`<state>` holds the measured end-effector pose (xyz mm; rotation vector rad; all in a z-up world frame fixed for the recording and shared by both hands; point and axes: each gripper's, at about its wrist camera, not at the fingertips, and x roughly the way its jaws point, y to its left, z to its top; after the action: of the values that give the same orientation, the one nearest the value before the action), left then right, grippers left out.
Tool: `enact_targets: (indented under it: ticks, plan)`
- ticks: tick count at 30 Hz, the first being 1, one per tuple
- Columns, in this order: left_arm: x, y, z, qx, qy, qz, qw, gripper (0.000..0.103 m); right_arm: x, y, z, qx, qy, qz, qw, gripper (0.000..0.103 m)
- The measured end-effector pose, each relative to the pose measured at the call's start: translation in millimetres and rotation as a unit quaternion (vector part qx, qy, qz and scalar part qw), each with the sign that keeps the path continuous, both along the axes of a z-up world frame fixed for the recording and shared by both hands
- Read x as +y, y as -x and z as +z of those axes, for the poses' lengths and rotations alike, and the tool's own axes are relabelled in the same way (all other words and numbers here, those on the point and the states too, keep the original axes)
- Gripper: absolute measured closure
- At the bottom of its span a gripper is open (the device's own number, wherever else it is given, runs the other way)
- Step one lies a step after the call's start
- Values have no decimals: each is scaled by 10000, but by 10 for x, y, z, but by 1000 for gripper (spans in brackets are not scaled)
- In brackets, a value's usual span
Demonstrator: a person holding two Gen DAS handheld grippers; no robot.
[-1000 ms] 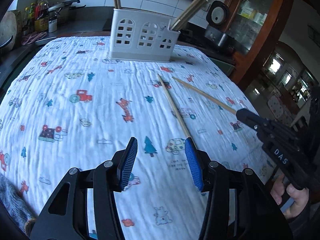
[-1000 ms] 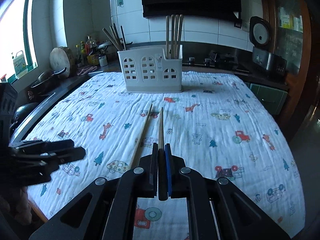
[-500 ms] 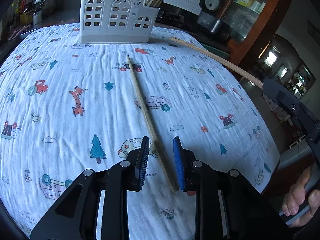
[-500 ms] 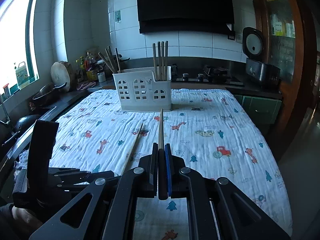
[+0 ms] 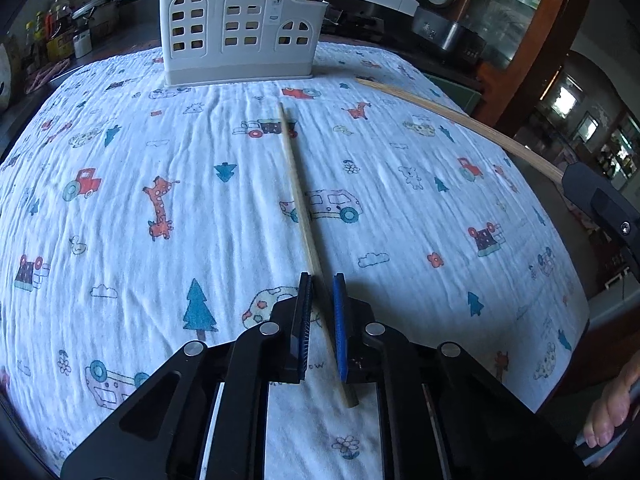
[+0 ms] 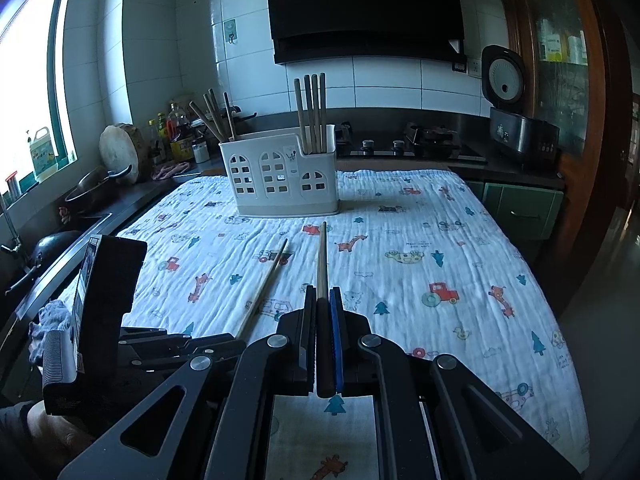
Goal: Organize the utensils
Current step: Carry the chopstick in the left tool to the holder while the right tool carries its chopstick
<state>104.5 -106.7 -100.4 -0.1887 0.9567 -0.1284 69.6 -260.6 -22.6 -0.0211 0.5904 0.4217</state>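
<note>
A wooden chopstick [image 5: 298, 196] lies on the printed cloth, its near end between the fingers of my left gripper [image 5: 320, 284]. The jaws stand narrowly apart around it, with small gaps on both sides. My right gripper [image 6: 322, 296] is shut on a second chopstick [image 6: 321, 256] and holds it above the cloth, pointing at the white utensil holder [image 6: 280, 176]. That held chopstick shows in the left wrist view [image 5: 460, 116] at the right. The holder [image 5: 236, 28] stands at the far edge with several chopsticks upright in it.
The cloth-covered table [image 6: 440, 240] drops off at its right edge [image 5: 560, 240]. A counter with a pan [image 6: 92, 188], bottles and a chopping block runs along the left. A rice cooker [image 6: 504, 80] and stove stand behind the table.
My left gripper has moved forward over the lying chopstick and narrowed its jaws around it. My right gripper has lifted its chopstick off the cloth and drawn back.
</note>
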Motion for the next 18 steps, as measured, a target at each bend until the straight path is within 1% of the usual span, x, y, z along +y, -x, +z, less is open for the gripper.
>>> enact_targets:
  ticks: [4, 9, 12, 15, 18]
  plan:
    - [156, 66, 145, -171, 4, 57, 9998, 96, -9, 20, 53, -65, 45, 15, 10000, 96]
    - [358, 156, 503, -619, -46, 19, 9981, 96, 19, 16, 132, -132, 101, 51, 9998, 96]
    - [444, 206, 733, -930, -57, -38, 9956, 97, 46, 2, 179, -156, 123, 94, 9998, 96]
    - [488, 228, 907, -1171, -102, -101, 9930, 97, 86, -22, 232, -147, 142, 147, 9997, 96]
    - [564, 207, 991, -1278, -53, -68, 9918, 97, 164, -60, 177, -6, 302, 263, 9992, 96]
